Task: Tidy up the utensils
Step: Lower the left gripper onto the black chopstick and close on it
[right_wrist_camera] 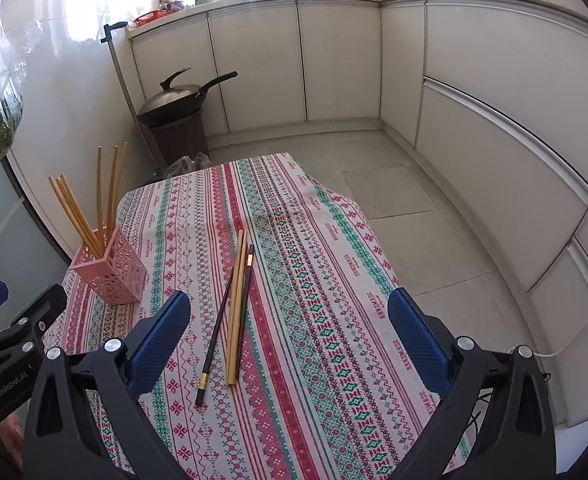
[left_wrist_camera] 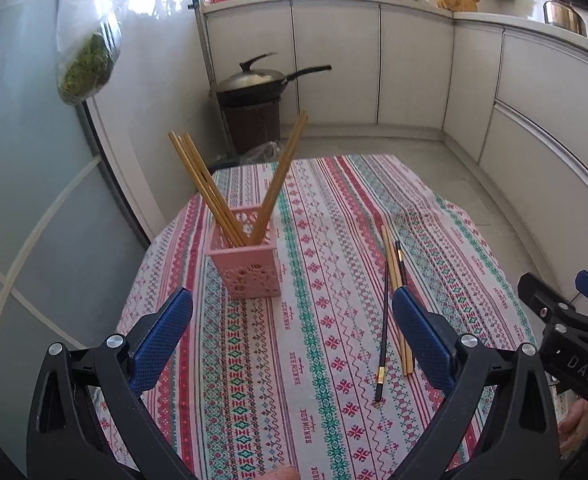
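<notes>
Chopsticks [right_wrist_camera: 236, 308], two wooden and two black, lie bunched on the table [right_wrist_camera: 333, 280] right of the pink holder [right_wrist_camera: 112, 276], so the right gripper [right_wrist_camera: 290, 336] and left gripper [left_wrist_camera: 292, 336], fingers wide apart and empty, could pinch several together or tip the light holder.

chopsticks [left_wrist_camera: 403, 344] — partly hidden behind tool finger [left_wrist_camera: 421, 336]

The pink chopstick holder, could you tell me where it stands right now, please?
The pink chopstick holder stands upright on the patterned tablecloth near its left edge, holding wooden chopsticks; the loose chopsticks lie to its right.
</notes>
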Tool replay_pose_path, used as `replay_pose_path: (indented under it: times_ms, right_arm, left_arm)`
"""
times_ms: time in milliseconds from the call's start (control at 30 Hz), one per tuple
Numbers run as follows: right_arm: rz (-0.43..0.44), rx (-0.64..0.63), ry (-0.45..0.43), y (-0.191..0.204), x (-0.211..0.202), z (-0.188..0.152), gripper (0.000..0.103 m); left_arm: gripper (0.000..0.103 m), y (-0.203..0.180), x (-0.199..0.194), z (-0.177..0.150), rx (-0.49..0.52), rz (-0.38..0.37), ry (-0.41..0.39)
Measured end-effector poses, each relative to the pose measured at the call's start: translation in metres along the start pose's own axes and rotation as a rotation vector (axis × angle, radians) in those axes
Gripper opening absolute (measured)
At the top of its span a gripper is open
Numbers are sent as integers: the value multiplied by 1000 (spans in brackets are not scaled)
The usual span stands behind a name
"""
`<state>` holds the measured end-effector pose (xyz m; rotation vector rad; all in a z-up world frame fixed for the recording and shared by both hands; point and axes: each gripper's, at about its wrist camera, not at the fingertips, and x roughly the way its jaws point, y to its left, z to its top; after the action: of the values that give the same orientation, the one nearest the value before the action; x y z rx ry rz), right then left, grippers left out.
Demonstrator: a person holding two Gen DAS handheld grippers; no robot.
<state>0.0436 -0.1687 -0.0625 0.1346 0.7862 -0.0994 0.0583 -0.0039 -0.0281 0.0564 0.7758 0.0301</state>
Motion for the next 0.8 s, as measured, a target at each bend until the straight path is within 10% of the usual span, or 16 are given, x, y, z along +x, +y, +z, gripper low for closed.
replay_pose_path:
  times_ms: [267,667,800]
  right_arm:
    - [-36,77,49,-26,8,-4,96]
    - [-34,162,129,-48,25,-5,96]
    - [-35,170,154,-49,35,-6,96]
  left_arm:
    - [92,-27,77,-42,69,-125,308]
    - [49,-66,123,-84,229,-194,433]
    - [13,-70,124,-84,239,-270,405]
